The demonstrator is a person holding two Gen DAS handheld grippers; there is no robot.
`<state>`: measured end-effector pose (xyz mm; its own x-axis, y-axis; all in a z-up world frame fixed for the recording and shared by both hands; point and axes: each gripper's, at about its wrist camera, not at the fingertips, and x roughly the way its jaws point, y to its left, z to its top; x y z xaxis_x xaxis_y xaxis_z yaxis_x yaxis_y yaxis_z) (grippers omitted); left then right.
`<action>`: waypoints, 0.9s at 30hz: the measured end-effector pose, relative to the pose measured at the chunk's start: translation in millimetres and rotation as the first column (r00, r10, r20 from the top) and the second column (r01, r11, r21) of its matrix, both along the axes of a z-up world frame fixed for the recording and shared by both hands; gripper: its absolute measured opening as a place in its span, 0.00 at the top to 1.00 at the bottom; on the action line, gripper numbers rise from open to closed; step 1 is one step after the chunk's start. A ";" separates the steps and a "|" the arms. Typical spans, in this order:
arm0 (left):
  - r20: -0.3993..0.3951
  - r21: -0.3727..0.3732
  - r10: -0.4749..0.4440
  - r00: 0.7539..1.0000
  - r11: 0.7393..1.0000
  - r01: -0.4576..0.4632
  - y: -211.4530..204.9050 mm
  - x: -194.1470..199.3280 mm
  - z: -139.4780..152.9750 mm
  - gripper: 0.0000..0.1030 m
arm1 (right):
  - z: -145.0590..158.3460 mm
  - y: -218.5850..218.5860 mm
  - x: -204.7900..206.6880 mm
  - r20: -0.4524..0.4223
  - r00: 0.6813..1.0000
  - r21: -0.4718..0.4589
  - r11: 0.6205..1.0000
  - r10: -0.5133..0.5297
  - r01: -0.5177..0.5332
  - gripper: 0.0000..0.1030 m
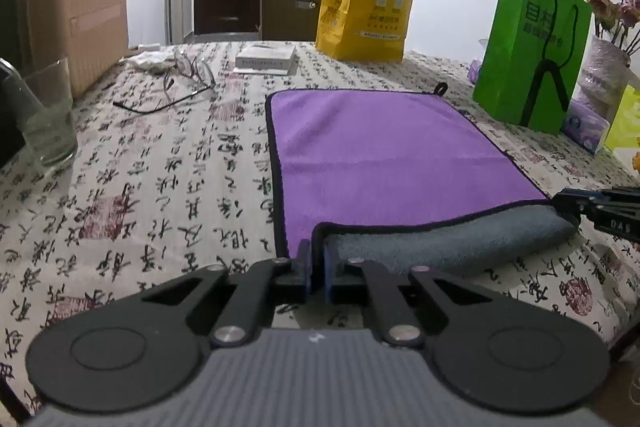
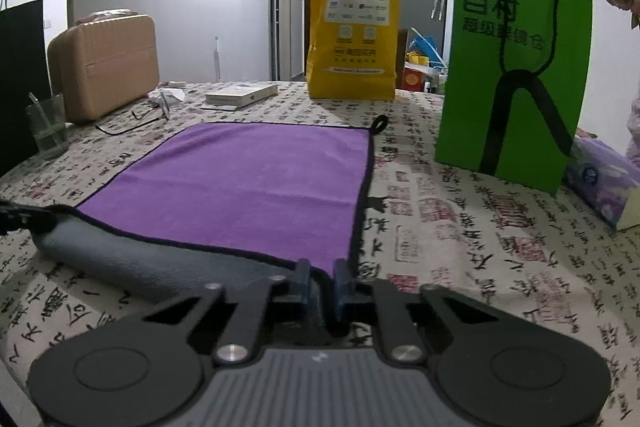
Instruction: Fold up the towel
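Observation:
A purple towel (image 1: 384, 151) with a grey underside and dark trim lies on the table; it also shows in the right wrist view (image 2: 248, 183). Its near edge is lifted and rolled over, so the grey side (image 1: 448, 247) faces me. My left gripper (image 1: 319, 267) is shut on the towel's near left corner. My right gripper (image 2: 322, 281) is shut on the near right corner; it shows at the right edge of the left wrist view (image 1: 560, 203). A hanging loop (image 2: 379, 125) sits at the far right corner.
A green paper bag (image 2: 516, 67) stands right of the towel, a yellow bag (image 2: 354, 27) behind it. Glasses (image 1: 180, 83), a white box (image 1: 266, 59), a drinking glass (image 1: 48, 115) and a tan case (image 1: 76, 19) are to the left. A tissue pack (image 2: 600, 179) lies at the right.

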<state>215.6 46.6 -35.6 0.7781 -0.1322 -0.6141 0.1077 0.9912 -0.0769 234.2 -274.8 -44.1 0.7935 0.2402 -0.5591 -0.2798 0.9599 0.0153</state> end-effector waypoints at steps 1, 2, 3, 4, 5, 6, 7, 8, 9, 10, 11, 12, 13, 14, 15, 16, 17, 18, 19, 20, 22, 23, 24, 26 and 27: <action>0.007 0.002 -0.004 1.000 1.000 0.004 -0.3 0.5 1.3 0.94 | 1.0 -2.9 0.6 -0.004 1.000 0.011 1.000 -0.001 0.001 0.89; 0.012 0.004 -0.008 1.000 1.000 0.008 -0.4 1.2 2.3 0.94 | 1.9 -5.9 1.9 -0.007 1.000 0.023 1.000 -0.001 0.002 0.86; 0.016 0.007 -0.012 1.000 1.000 0.012 -0.4 1.8 2.8 0.94 | 2.2 -8.0 3.3 -0.010 1.000 0.031 1.000 0.000 0.001 0.86; 0.016 0.007 -0.014 1.000 1.000 0.014 -0.2 2.7 3.0 0.94 | 1.9 -9.3 4.8 -0.014 1.000 0.035 0.999 0.003 -0.002 0.86; 0.012 0.004 -0.016 1.000 1.000 0.016 0.1 3.8 2.7 0.94 | 1.1 -10.3 5.9 -0.020 1.000 0.040 0.999 0.010 -0.009 0.85; 0.007 0.004 -0.020 1.000 1.000 0.020 0.5 4.6 2.0 0.94 | -0.1 -10.4 7.2 -0.030 0.999 0.044 0.999 0.018 -0.017 0.85; 0.006 0.007 -0.024 1.000 1.000 0.024 0.3 5.1 1.2 0.94 | -1.2 -10.5 8.3 -0.040 0.999 0.051 0.998 0.026 -0.024 0.85; 0.004 0.008 -0.028 1.000 1.000 0.028 0.4 4.8 0.1 0.94 | -2.4 -9.9 9.3 -0.049 0.998 0.053 0.998 0.034 -0.031 0.85; 0.000 0.008 -0.032 0.999 0.999 0.032 0.4 5.2 -0.8 0.94 | -3.5 -8.8 10.2 -0.057 0.998 0.049 0.998 0.041 -0.038 0.85; -0.002 0.008 -0.035 0.999 0.999 0.035 0.8 5.0 -1.9 0.94 | -4.1 -7.8 10.4 -0.061 0.997 0.042 0.998 0.043 -0.040 0.88; -0.003 0.007 -0.035 0.999 0.999 0.035 1.3 4.9 -2.5 0.94 | -4.3 -7.3 10.9 -0.064 0.997 0.037 0.998 0.045 -0.043 0.90; -0.001 0.007 -0.032 0.999 0.999 0.032 1.9 5.0 -2.7 0.94 | -4.1 -7.5 11.3 -0.067 0.997 0.038 0.998 0.047 -0.044 0.92; 0.002 0.006 -0.034 0.999 0.999 0.034 2.3 4.8 -2.3 0.94 | -3.3 -7.9 11.3 -0.066 0.997 0.038 0.998 0.046 -0.043 0.94; 0.008 0.006 -0.033 0.999 0.999 0.033 2.7 4.8 -1.1 0.94 | -2.0 -8.1 11.4 -0.061 0.997 0.036 0.998 0.044 -0.042 0.94; 0.015 0.005 -0.034 0.999 0.999 0.034 3.1 5.6 0.7 0.94 | -0.3 -8.2 11.9 -0.055 0.998 0.035 0.999 0.041 -0.039 0.94; 0.023 0.007 -0.035 0.999 0.999 0.035 3.6 7.1 2.6 0.94 | 1.9 -8.1 12.5 -0.046 0.998 0.035 0.999 0.040 -0.038 0.94; 0.032 0.012 -0.036 0.999 0.999 0.036 3.4 9.2 5.3 0.94 | 4.9 -7.8 13.6 -0.035 0.999 0.033 0.999 0.038 -0.037 0.94; 0.040 0.019 -0.036 0.999 0.999 0.035 2.9 12.1 8.6 0.94 | 7.7 -7.4 15.2 -0.024 0.999 0.029 0.999 0.036 -0.035 0.94; 0.049 0.025 -0.036 0.998 0.999 0.035 1.8 15.2 12.1 0.94 | 11.5 -7.0 18.1 -0.012 0.999 0.026 0.999 0.035 -0.035 0.94; 0.062 0.032 -0.037 0.997 0.999 0.035 0.8 18.6 16.3 0.94 | 15.0 -6.7 20.8 -0.001 0.999 0.024 0.999 0.037 -0.037 0.94; 0.085 0.046 -0.038 0.996 0.998 0.034 0.1 28.0 24.3 0.94 | 22.4 -4.7 28.6 0.024 0.999 0.011 0.999 0.042 -0.042 0.94; 0.096 0.053 -0.038 0.995 0.998 0.033 0.4 33.8 27.8 0.94 | 26.5 -4.2 34.0 0.037 0.998 0.017 0.999 0.045 -0.045 0.94; 0.107 0.062 -0.037 0.994 0.998 0.031 0.6 41.0 31.0 0.94 | 29.8 -4.0 39.5 0.044 0.998 0.024 0.999 0.047 -0.048 0.94; 0.118 0.074 -0.032 0.993 0.997 0.024 1.3 56.3 35.5 0.94 | 34.6 -2.0 52.7 0.058 0.997 0.023 0.998 0.051 -0.053 0.94; 0.124 0.080 -0.028 0.992 0.997 0.018 1.6 65.3 38.4 0.94 | 36.1 -1.1 61.2 0.063 0.997 0.020 0.998 0.052 -0.054 0.94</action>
<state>280.9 48.1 2.8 0.8465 -0.1057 -0.5218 0.1341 0.9908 0.0168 295.4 -275.9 -8.0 0.8126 0.2941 -0.5031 -0.3313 0.9434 0.0164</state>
